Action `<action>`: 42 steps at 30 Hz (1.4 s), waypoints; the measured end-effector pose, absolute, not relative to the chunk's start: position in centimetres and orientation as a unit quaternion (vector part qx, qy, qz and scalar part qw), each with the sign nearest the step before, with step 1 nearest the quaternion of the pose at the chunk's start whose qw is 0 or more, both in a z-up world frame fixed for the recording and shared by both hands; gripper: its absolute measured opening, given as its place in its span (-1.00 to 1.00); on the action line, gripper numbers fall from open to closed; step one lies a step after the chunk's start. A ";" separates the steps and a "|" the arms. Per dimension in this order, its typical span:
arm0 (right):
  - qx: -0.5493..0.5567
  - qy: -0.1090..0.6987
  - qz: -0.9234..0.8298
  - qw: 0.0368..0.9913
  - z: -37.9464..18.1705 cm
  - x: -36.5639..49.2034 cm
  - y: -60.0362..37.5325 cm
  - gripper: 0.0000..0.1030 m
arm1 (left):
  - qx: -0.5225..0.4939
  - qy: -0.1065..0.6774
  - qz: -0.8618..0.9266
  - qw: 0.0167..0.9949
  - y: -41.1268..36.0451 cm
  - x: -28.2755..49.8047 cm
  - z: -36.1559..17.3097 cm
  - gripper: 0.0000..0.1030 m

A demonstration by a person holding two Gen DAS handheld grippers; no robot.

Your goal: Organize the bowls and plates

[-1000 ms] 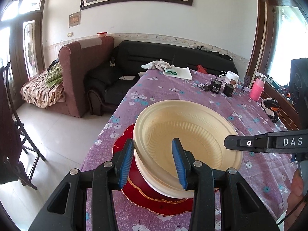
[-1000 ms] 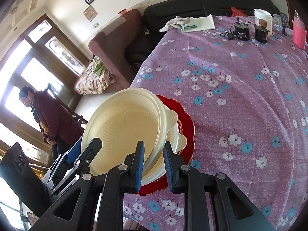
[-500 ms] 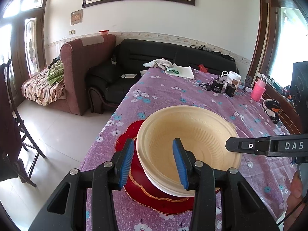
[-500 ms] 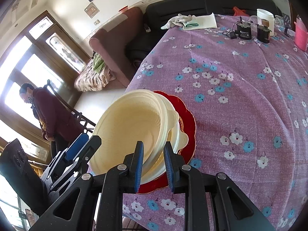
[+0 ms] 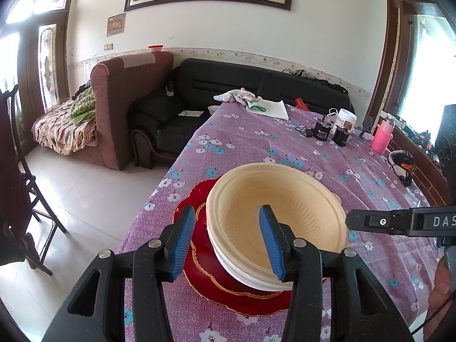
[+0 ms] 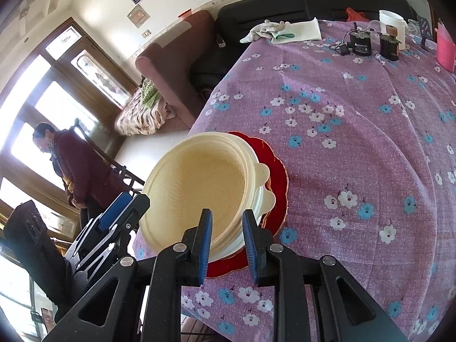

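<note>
Cream bowls sit nested on a red plate, which lies on the floral tablecloth near the table's edge closest to the cameras. The left gripper straddles the top bowl's near rim with its jaws opening, pads clear of the wall. The right gripper has its narrow jaws across the rim on the other side; I cannot tell whether its pads press. Judging by this, stacking is nearly done; next, both grippers must release and back away without tipping the stack.
</note>
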State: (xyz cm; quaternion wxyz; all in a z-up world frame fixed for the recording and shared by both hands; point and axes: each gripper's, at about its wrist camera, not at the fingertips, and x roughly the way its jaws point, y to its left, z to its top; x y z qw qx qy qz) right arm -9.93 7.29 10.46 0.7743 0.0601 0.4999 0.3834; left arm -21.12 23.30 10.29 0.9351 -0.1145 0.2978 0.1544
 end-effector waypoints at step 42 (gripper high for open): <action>0.068 0.517 0.348 0.779 3.6 -8.4 6.5 -0.69 | -0.291 0.354 0.104 0.883 32.2 -20.5 3.3 -0.73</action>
